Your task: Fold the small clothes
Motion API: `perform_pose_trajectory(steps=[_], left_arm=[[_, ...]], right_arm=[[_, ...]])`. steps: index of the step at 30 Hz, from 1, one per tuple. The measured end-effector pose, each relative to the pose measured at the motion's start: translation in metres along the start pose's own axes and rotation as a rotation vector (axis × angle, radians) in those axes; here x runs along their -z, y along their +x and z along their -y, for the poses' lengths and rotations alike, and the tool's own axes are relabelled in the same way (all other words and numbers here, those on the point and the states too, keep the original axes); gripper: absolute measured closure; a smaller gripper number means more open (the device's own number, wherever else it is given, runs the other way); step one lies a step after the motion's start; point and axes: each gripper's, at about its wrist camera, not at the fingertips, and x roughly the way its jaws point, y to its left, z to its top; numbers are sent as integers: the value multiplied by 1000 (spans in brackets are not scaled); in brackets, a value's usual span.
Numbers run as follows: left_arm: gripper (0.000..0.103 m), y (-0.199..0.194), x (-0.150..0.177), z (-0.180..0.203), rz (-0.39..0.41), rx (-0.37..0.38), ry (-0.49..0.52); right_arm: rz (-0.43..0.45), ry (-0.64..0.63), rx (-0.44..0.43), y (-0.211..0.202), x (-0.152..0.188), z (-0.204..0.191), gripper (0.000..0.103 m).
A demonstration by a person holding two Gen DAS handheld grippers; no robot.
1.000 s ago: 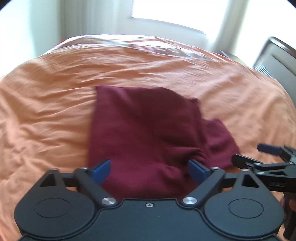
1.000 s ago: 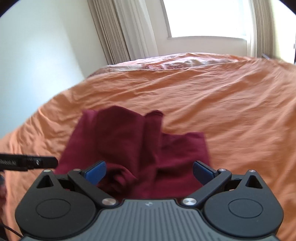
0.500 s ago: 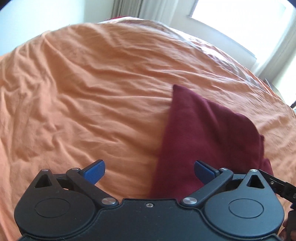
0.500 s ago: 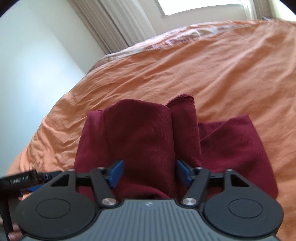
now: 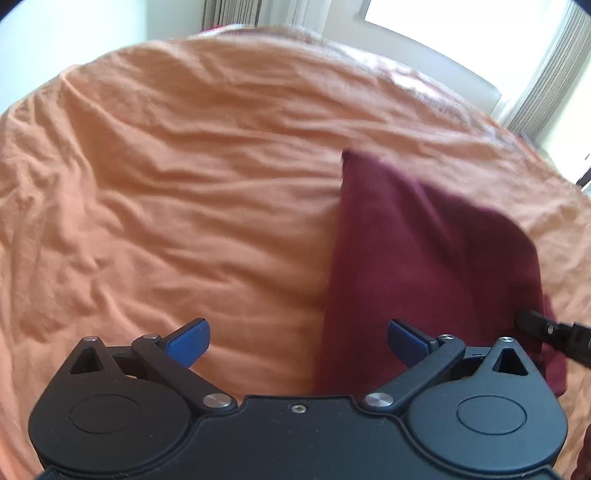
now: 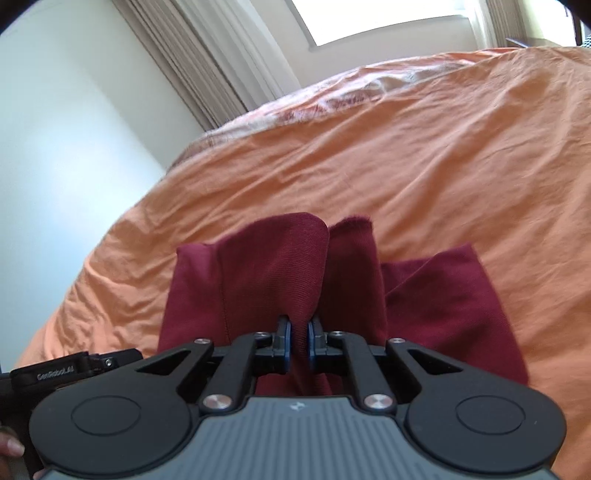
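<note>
A dark red garment (image 5: 424, 258) lies partly folded on the orange bedspread (image 5: 184, 184). In the left wrist view my left gripper (image 5: 298, 339) is open and empty, with the garment's left edge near its right finger. The tip of the other gripper shows at the right edge. In the right wrist view my right gripper (image 6: 298, 343) is shut on the near edge of the garment (image 6: 273, 266), which bunches up in folds in front of the blue pads (image 6: 284, 339). Part of the garment spreads flat to the right.
The orange bedspread (image 6: 443, 147) covers the whole bed. Curtains (image 6: 207, 55) and a bright window (image 6: 388, 18) stand behind it, with a white wall at the left. The left gripper's body (image 6: 74, 369) shows at the lower left of the right wrist view.
My right gripper has closed from wide open onto the garment's near edge. My left gripper has swung to the left, off the garment and over bare bedspread, still open.
</note>
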Motion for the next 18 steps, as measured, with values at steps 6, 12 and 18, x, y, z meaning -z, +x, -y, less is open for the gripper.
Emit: perform_pose_trajectory(steps=[6,12,18], left_arm=[[1,-8,-10,16,28,51,36],[1,5,-7,34,-18,49,74],[1,18,3,44,-81,44,102]], right_arm=[[0,33,49,-19,-3,24,93],[1,108,107,-18,-6,63,93],[-6,83,108,-14,-3,65,64]])
